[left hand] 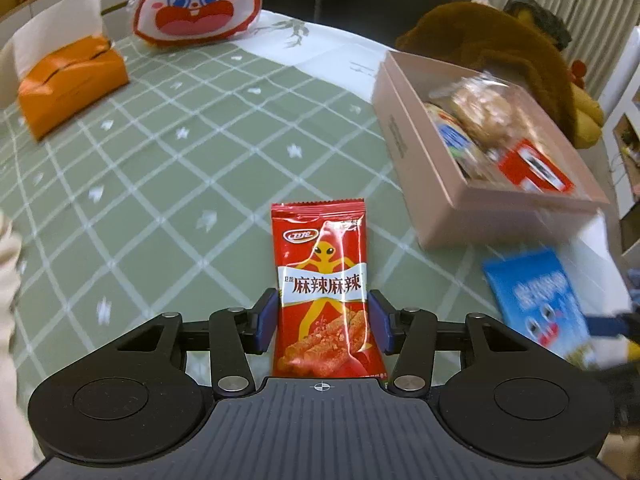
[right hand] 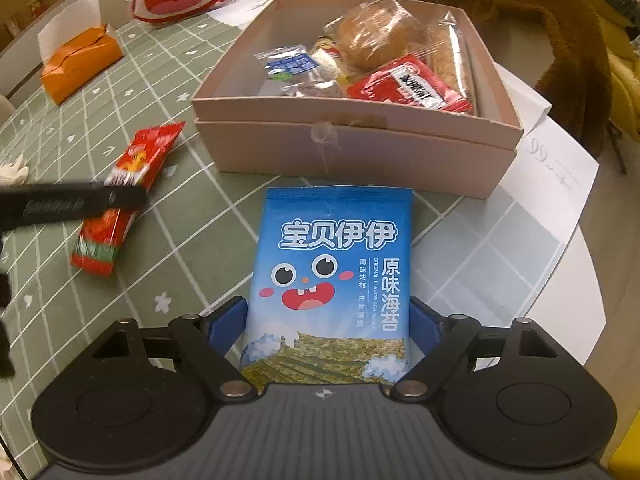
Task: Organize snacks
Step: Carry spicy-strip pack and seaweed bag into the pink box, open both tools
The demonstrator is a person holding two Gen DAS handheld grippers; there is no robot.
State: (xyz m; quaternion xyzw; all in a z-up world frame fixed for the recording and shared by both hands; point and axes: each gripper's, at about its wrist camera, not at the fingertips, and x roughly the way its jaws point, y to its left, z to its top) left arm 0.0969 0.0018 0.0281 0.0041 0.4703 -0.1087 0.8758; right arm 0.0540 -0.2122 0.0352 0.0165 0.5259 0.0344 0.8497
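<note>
My left gripper (left hand: 322, 318) is shut on a red spicy snack packet (left hand: 326, 280), its blue pads pressing both long edges, just above the green checked tablecloth. My right gripper (right hand: 328, 332) is shut on a blue seaweed packet (right hand: 332, 280) in front of the pink box (right hand: 344, 148). The pink box holds several snacks: a bun (right hand: 376, 36), a red packet (right hand: 412, 84) and a blue-white packet (right hand: 290, 66). In the left wrist view the box (left hand: 404, 140) lies ahead to the right, and the blue packet (left hand: 536, 300) shows at right. In the right wrist view the red packet (right hand: 124, 196) and left gripper show at left.
An orange tissue box (left hand: 68, 80) and a red-and-white rabbit bag (left hand: 196, 4) stand at the table's far left. A brown plush (left hand: 500, 48) lies behind the box. White papers (right hand: 556, 184) lie under and to the right of the box, near the round table's edge.
</note>
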